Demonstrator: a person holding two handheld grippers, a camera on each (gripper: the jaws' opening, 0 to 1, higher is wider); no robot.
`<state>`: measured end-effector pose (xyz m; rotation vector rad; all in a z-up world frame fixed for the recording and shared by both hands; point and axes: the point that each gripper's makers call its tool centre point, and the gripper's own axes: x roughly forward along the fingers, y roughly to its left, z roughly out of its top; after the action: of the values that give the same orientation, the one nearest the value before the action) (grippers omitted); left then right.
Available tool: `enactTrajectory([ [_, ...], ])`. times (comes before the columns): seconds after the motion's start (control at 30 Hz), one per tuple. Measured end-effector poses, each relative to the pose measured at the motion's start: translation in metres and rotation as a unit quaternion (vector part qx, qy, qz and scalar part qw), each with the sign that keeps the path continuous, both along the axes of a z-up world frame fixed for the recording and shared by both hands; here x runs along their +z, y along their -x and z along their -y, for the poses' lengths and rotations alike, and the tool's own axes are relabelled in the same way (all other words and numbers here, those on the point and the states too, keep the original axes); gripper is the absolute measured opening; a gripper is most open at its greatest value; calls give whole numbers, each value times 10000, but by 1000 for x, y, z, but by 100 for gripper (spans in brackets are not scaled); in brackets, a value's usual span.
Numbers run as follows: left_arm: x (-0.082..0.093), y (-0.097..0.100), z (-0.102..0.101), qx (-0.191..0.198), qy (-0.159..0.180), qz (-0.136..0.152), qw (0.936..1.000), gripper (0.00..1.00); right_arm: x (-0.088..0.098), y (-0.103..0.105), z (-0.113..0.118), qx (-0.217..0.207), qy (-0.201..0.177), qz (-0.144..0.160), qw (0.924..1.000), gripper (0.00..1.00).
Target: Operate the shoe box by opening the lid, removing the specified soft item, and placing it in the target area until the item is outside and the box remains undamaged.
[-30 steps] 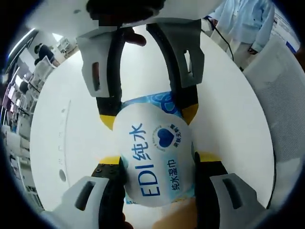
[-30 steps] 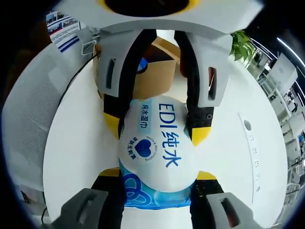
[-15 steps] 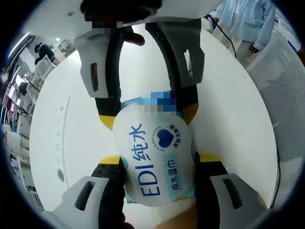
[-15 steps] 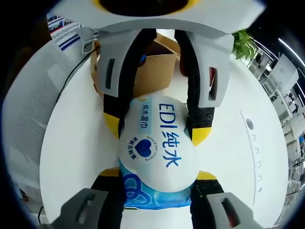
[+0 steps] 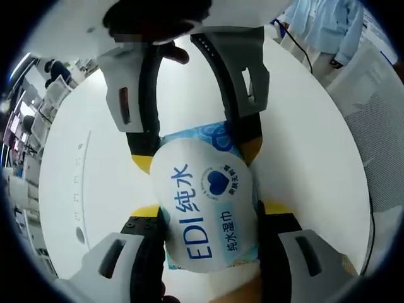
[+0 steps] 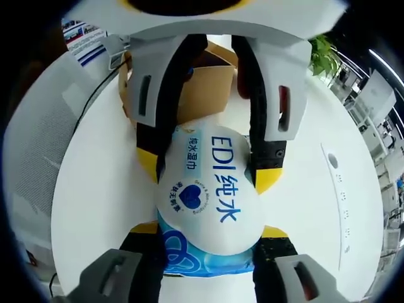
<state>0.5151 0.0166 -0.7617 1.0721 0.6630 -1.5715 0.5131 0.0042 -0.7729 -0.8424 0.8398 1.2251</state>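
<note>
Jaws of both grippers pinch opposite ends of the wet-wipes pack (image 5: 205,211) above the white desk (image 5: 303,145); soft, slick film, so end grips suit

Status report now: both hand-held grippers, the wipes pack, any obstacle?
Left hand-held gripper and right hand-held gripper both shut on wipes pack. Pack outside, above white table. Cardboard box open behind. No obstacle seen.

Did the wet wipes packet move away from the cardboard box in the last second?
Cannot tell. In the right gripper view the wipes packet, held between both grippers, sits at almost the same spot before the cardboard box; the slight shift could be camera motion.
</note>
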Motion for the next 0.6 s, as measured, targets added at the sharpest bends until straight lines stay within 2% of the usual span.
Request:
enactTrajectory([
  [0.37,4,-1,1,-218,-32,129,9997,59,3,2,2,-70,75,18,9999,55],
  [0.6,15,-1,-6,-174,-38,182,9997,57,12,6,3,-107,94,61,9999,54],
])
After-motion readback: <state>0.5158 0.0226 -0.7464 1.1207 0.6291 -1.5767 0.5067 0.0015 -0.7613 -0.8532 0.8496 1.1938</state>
